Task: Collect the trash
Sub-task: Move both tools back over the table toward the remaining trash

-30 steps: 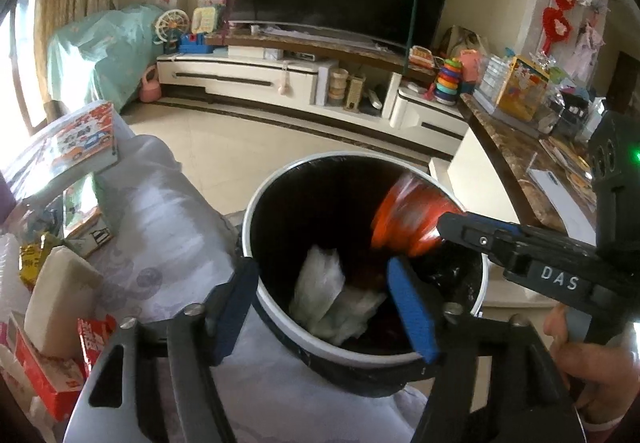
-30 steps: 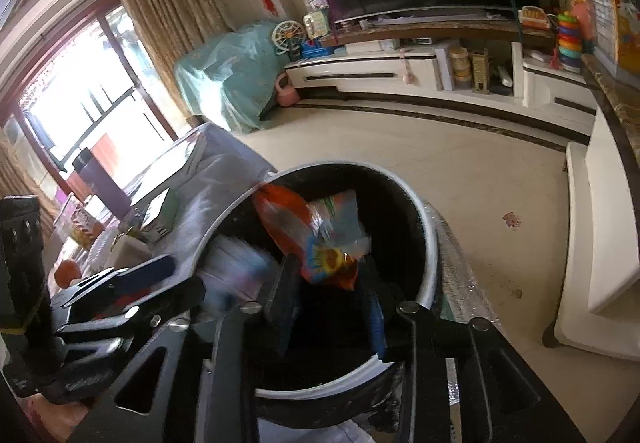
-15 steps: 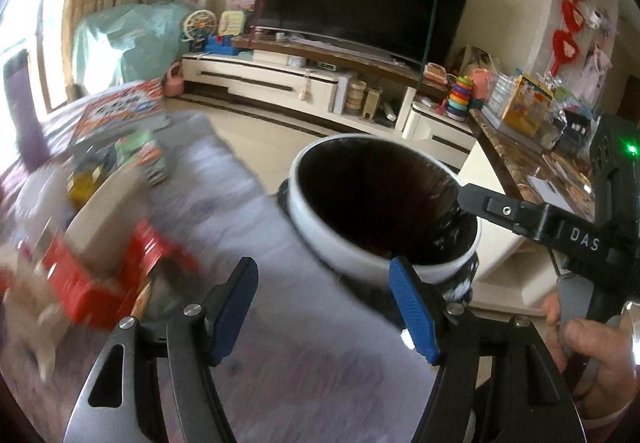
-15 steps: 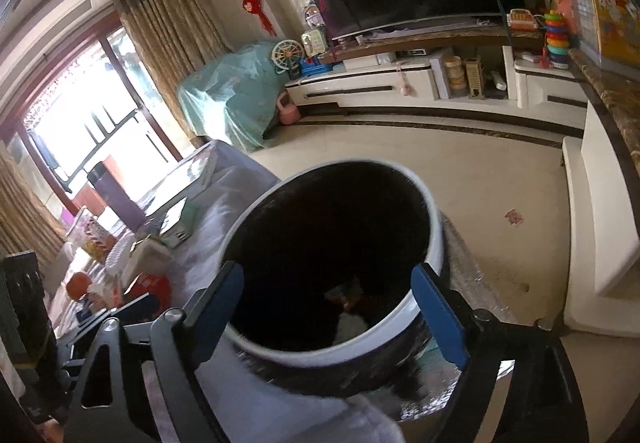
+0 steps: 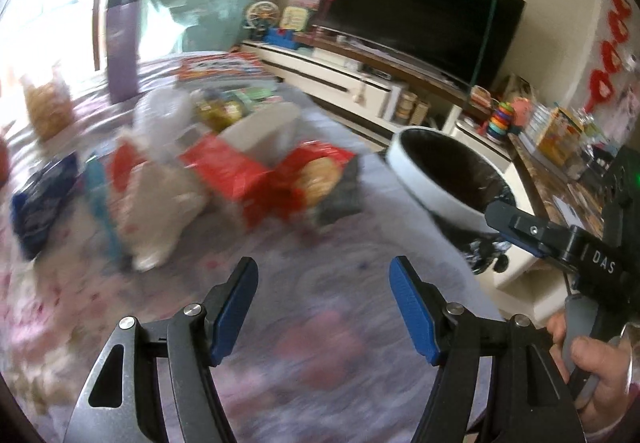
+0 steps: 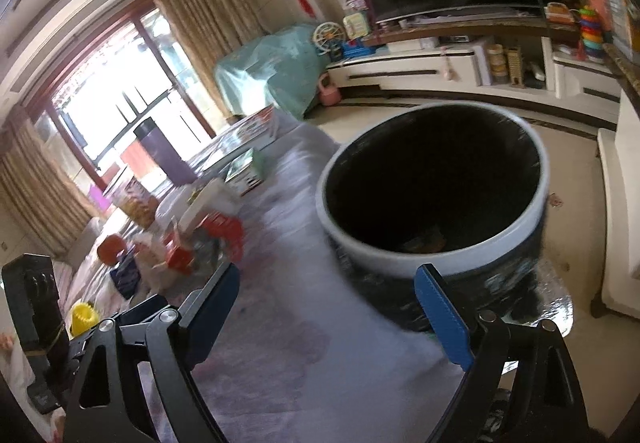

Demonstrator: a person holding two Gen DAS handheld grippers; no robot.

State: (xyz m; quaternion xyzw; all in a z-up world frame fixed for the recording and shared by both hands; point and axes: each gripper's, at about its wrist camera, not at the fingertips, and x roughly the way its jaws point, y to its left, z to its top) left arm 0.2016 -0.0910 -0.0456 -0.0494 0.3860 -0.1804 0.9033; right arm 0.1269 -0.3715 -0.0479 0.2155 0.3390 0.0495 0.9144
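On the cloth-covered table (image 5: 360, 307), left of the bin (image 5: 444, 179): a blurred heap of wrappers and packets, well apart from both grippers. Left gripper (image 5: 323, 307) spread, nothing between the blue pads (image 5: 234, 307), hovering over bare cloth. Right gripper (image 6: 326, 317) spread wide and empty too, hanging just before the bin's white rim (image 6: 436, 263). Bin lined in black, standing at the table's edge; a little rubbish showing dimly at the bottom.

Nearest likely pick: the red packet (image 5: 316, 175) with round biscuits printed on it, lying at the near edge of the heap, touching the red box (image 5: 228, 171) beside it. Probably light, thin film, crinkly and slick; likely to fold or slide under a shallow pinch. Best taken by a raised, crumpled edge or corner, pads closing across the film rather than pressing flat onto the cloth. Red box stiffer, probably cardboard; better gripped across a narrow side. White bag (image 5: 160, 219) to the left looks soft and floppy; a bunched fold would serve. Exact shapes hard to tell through the blur. Purple flask (image 5: 122, 47) at the far side upright, not obviously rubbish.
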